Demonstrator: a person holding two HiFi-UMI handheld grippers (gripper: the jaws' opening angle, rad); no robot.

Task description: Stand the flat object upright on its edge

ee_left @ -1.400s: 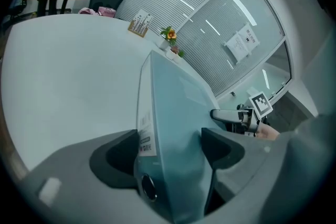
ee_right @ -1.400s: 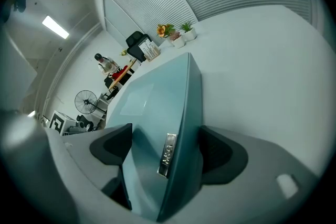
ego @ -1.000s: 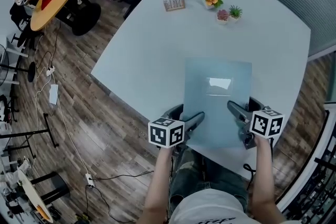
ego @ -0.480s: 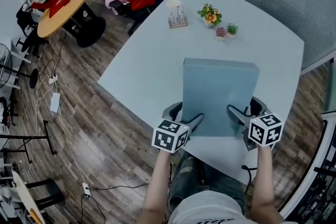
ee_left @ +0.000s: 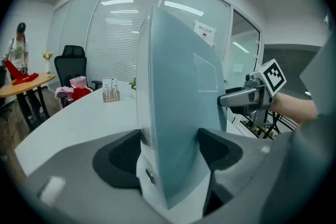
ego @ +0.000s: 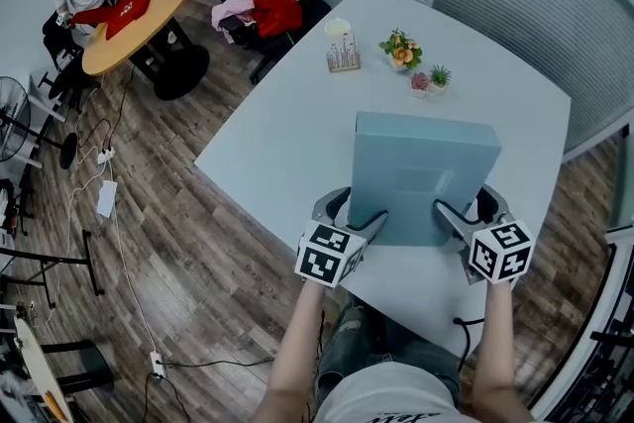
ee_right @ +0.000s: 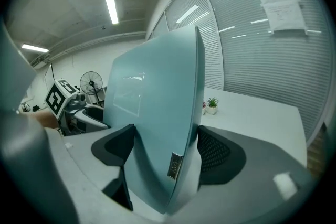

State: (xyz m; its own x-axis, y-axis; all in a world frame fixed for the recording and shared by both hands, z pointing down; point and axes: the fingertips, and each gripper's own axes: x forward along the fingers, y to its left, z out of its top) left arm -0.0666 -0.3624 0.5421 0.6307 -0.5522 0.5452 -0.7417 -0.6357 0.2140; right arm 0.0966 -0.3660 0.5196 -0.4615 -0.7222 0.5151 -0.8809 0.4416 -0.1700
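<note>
So the flat object (ego: 421, 178), a pale blue box-like panel, is at centre-right of the head view, over the near part of the white table (ego: 287, 134). It's tipped steeply up, its broad face towards the person and one long edge on top. The left gripper (ego: 362, 221) is clamped on its lower left side and the right gripper (ego: 454, 218) on its lower right. In both gripper views the pads press on either face of the panel.

My guess at why there are two grips down low, one per side: the panel can't twist, and the bottom edge is free to meet the table square. I can't tell if that edge is touching the table yet.

The little plants (ego: 401, 50) sit well apart at the top, so nothing's in the way.
</note>
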